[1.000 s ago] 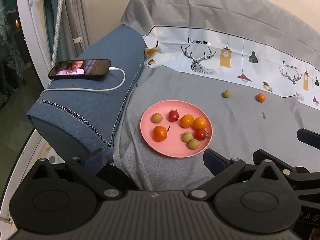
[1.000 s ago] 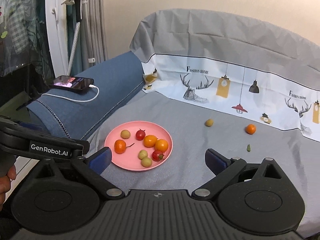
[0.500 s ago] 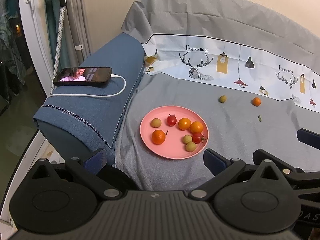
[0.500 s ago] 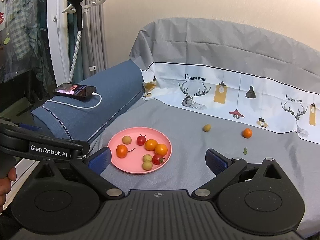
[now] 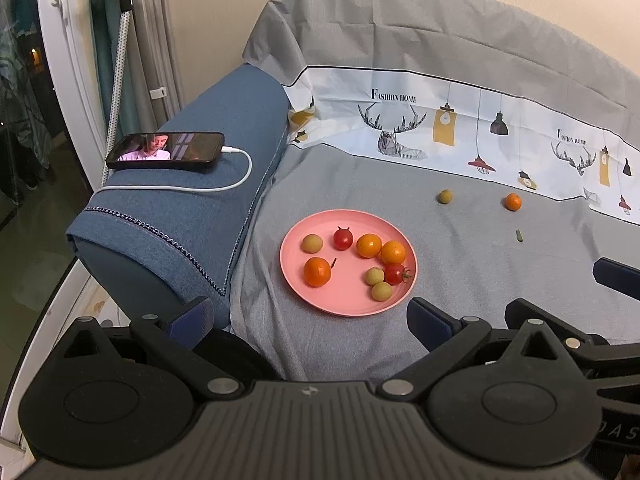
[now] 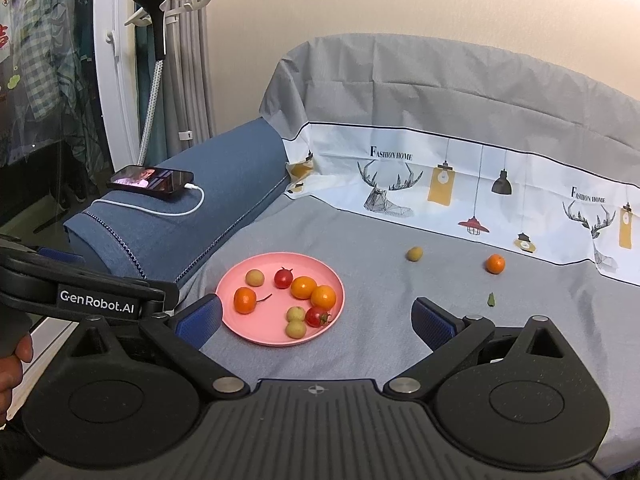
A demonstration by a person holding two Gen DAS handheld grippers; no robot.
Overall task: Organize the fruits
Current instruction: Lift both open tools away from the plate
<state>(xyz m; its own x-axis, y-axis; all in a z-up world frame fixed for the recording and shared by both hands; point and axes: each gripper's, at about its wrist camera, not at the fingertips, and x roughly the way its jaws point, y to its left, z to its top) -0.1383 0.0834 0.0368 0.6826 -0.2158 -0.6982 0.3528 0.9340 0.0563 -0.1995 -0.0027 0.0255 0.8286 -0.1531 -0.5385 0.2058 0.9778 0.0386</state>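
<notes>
Both tools, left tool (image 5: pixel 308 316) and right tool (image 6: pixel 318 318), are wide open, holding nothing. Eight fruits sit on the pink plate (image 6: pixel 240 330) (mid-frame); a green fruit (image 6: pixel 415 254) and an orange fruit (image 6: pixel 495 264) wait upper right.

My left gripper (image 5: pixel 308 314) is matt black plastic with ribbed blue pads and small bright metal pivots; my right gripper (image 6: pixel 318 318) looks the same. The pink plate (image 5: pixel 348 306) looks like smooth, matt plastic. The sofa cover (image 5: pixel 460 264) is thin grey woven cloth, the armrest (image 5: pixel 180 224) coarser blue fabric. The phone (image 5: pixel 166 156) shows a glossy screen.
</notes>
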